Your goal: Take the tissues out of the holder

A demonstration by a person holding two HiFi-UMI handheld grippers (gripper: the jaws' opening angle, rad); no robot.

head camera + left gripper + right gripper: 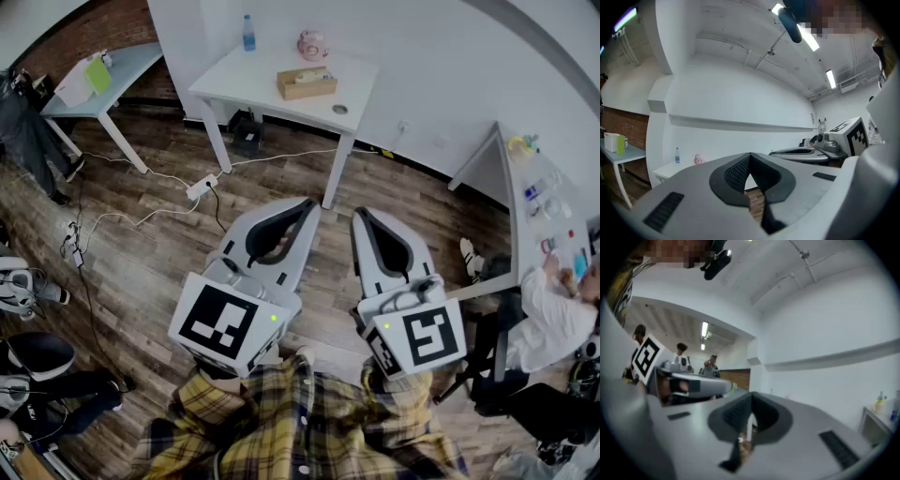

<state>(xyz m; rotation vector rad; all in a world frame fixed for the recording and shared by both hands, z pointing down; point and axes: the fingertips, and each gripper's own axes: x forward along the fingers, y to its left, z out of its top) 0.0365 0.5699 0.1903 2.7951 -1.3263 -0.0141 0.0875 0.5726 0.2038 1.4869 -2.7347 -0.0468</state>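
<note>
The person is standing well back from the table (234,82) and holding both grippers level over the wooden floor. The left gripper (310,202) is showing its jaws pressed together at the tips with nothing between them. The right gripper (362,217) is closed and empty in the same way. The holder (307,84), a wooden box, is sitting on the table far ahead of both tools, with the tissues (306,76) seemingly showing as a pale patch at its top slot. A bottle (248,33) and a pink ornament (312,44) are standing behind it, apart from it. The step in hand looks like the approach, since no reach has begun. Doing it well probably means walking up squarely to the table's near edge while minding the power strip (200,187) and its cable lying on the floor in front. One gripper's jaws should be opening before they are arriving over the slot, not after. The other gripper, kept closed, could be pressing down on the box's top edge, because a light box is likely to lift with the tissue. The pinch should be taking only the raised fold, and the pull should be going straight up and slowly so the sheet is not tearing.
</note>
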